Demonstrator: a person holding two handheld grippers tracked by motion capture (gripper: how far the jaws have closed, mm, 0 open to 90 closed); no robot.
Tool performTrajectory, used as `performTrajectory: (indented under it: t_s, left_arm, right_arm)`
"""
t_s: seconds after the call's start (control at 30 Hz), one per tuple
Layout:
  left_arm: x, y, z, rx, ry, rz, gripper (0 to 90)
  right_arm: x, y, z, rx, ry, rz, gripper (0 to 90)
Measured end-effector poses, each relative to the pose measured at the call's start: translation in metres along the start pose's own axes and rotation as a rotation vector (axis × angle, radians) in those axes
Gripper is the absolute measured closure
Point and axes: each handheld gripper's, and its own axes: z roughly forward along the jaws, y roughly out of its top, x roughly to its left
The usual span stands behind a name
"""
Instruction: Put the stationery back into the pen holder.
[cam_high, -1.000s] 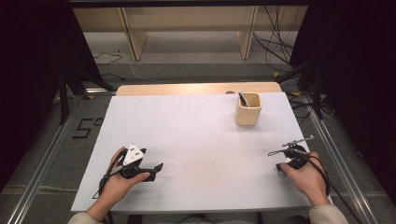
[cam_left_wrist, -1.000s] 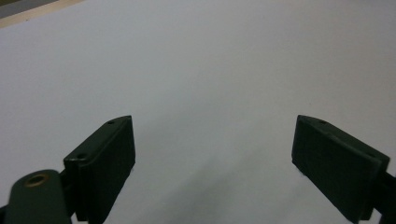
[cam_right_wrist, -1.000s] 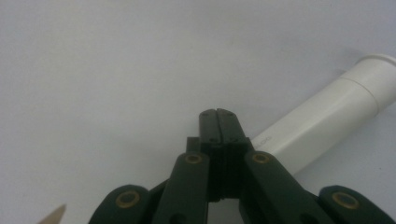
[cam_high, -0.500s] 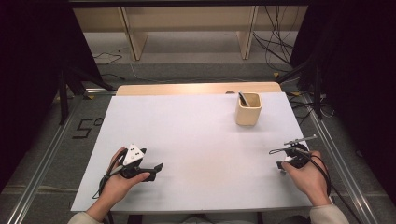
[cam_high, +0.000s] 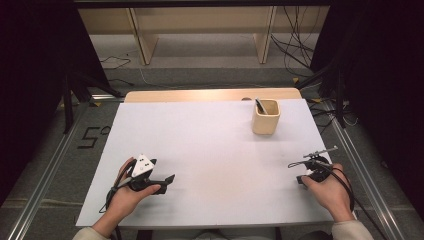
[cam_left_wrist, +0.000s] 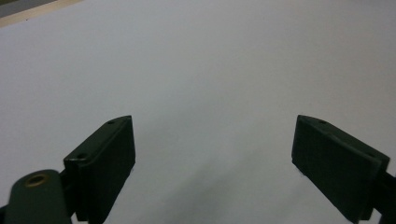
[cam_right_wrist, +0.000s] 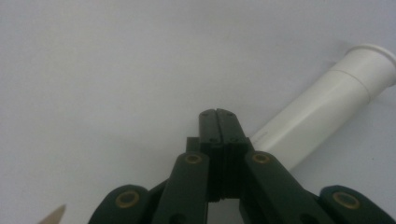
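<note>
Evidently nothing is underway yet: the left gripper rests open on the bench, the right gripper sits closed and empty beside a white tube (untouched), well short of the beige cup.

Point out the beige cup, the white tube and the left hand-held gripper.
beige cup (cam_high: 265, 122): high view, front wall.
white tube (cam_right_wrist: 322, 110): right gripper view, middle of its barrel.
left hand-held gripper (cam_left_wrist: 212, 163): left gripper view, midway between its open jaws.
</note>
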Motion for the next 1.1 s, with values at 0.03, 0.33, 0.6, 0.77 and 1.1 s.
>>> performTrajectory:
  t_s: [0.03,0.33,0.6,0.77,1.1]
  left_arm:
    - [0.000,0.000,0.000,0.000,0.000,0.000,13.3]
    - [0.000,0.000,0.000,0.001,0.000,-0.001,13.3]
    - [0.000,0.000,0.000,0.000,0.001,0.000,13.3]
    - [0.000,0.000,0.000,0.002,0.000,0.000,13.3]
    - [0.000,0.000,0.000,0.003,0.000,0.001,13.3]
  right_arm:
    - [0.000,-0.001,0.000,0.005,0.000,0.001,90.0]
    - [-0.001,-0.004,-0.001,0.009,-0.010,0.009,90.0]
    - [-0.004,-0.007,0.000,0.024,-0.014,0.018,90.0]
    - [-0.006,-0.011,-0.001,0.030,-0.014,0.035,90.0]
    - [-0.010,-0.017,-0.004,0.041,-0.013,0.070,90.0]
